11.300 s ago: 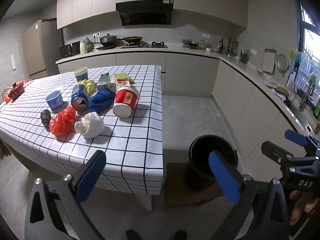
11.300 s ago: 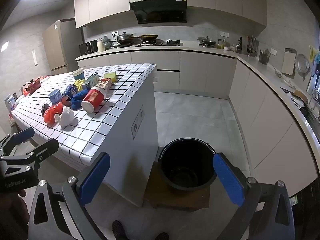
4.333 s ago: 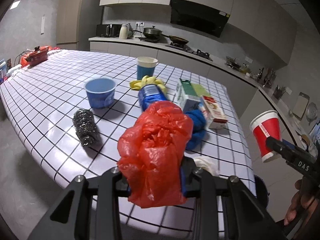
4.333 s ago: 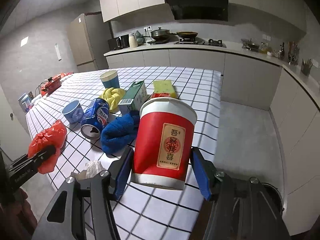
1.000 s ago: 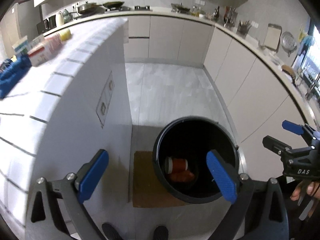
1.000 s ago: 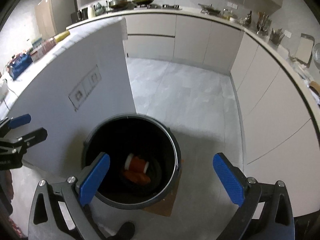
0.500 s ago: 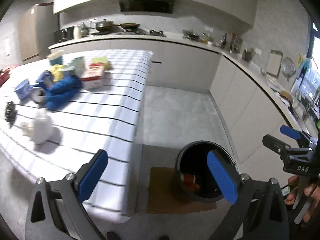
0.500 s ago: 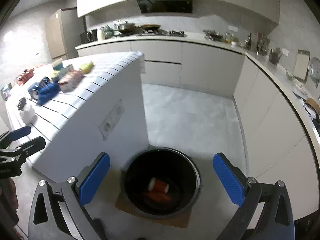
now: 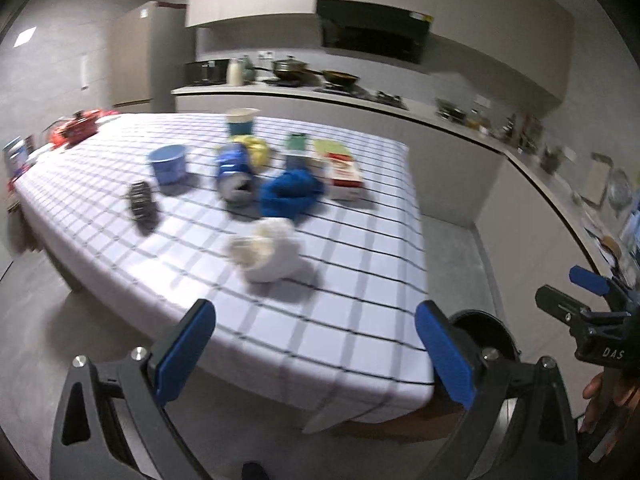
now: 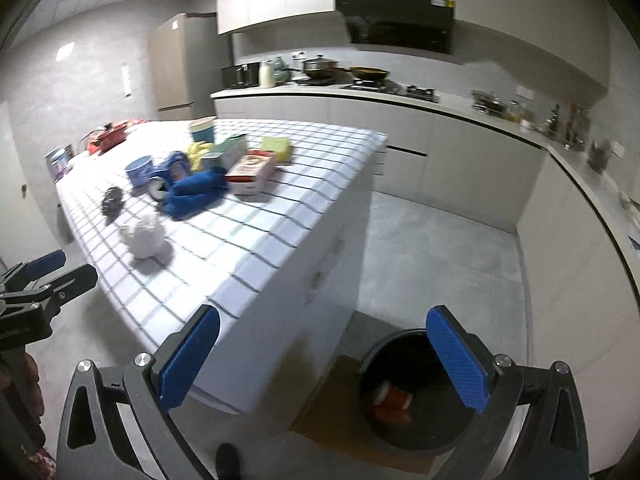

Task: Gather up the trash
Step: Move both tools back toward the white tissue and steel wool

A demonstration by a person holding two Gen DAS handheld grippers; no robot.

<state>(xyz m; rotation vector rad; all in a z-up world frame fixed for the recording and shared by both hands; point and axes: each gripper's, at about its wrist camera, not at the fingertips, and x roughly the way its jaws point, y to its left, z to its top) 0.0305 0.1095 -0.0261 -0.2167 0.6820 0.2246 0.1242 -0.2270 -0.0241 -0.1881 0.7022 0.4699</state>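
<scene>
1. Both our grippers have swung from the bin back to the table; the left gripper [image 9: 312,354] and right gripper [image 10: 320,360] are wide apart and hold nothing.
2. We count one black bin [image 10: 416,436] on the floor with one red cup [image 10: 394,397] and one red bag [image 10: 392,415] inside.
3. On the checked table [image 9: 360,280] we count two blue cups, one can [image 9: 234,178], one blue cloth [image 9: 290,196], one white wad [image 9: 266,250], one dark scrubber [image 9: 141,200] and two cartons.
4. We can read "DAS" on the right gripper's body.
</scene>
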